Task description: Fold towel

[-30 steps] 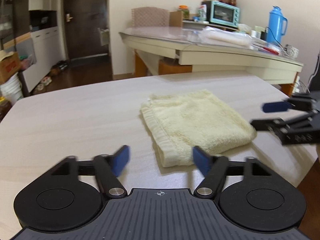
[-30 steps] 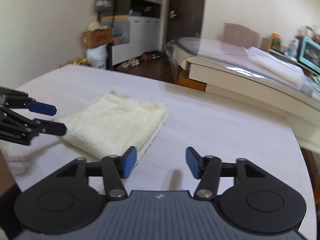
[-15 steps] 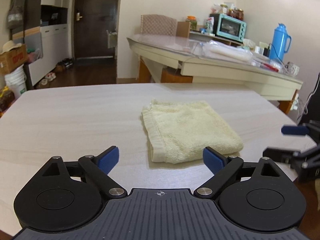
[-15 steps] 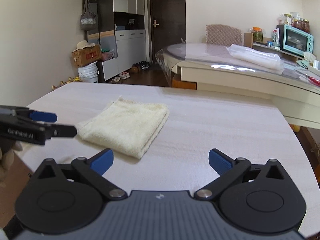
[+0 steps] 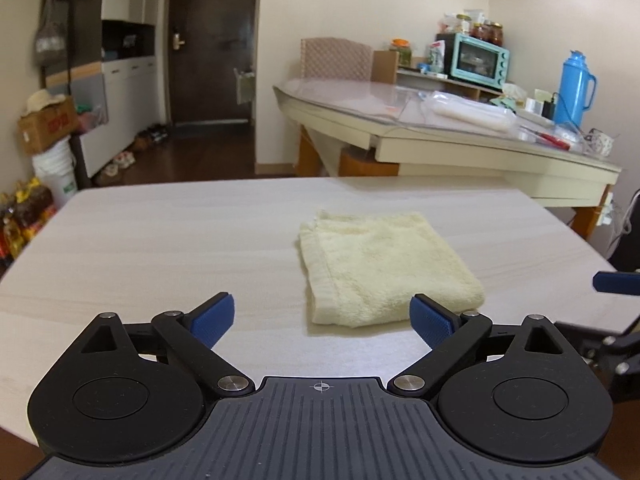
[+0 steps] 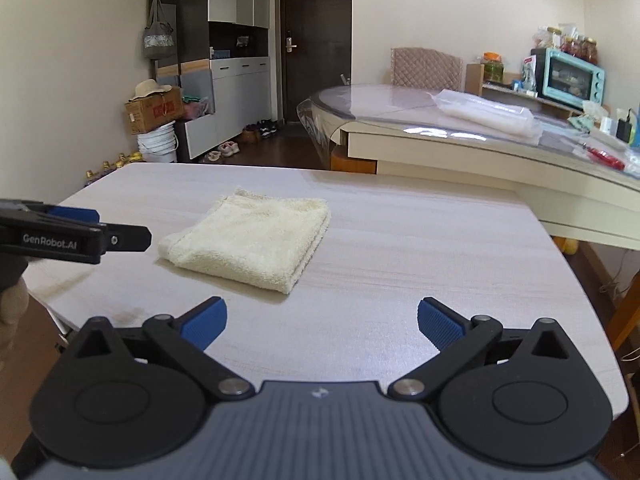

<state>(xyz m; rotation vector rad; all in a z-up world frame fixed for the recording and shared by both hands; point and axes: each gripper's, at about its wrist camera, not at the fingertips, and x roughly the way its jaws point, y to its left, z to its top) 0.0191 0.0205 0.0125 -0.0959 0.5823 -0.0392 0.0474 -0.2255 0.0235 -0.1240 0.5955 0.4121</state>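
**Folded towel lying between two open grippers**

The towel (image 5: 384, 264) is lying flat on the desk (image 5: 160, 248), already folded into a compact, squarish stack, its thick folded edge facing near. The left gripper (image 5: 322, 320) is hovering just short of that edge, jaws spread wide and holding nothing, with the towel slightly right of centre ahead. The right gripper (image 6: 322, 322) is hanging back too, jaws apart and empty, the towel (image 6: 252, 240) lying ahead and left. The left gripper looks nearer. Little folding seems left.

right tool (image 5: 618, 308) cut by frame edge — oven (image 5: 478, 55) contents unclear
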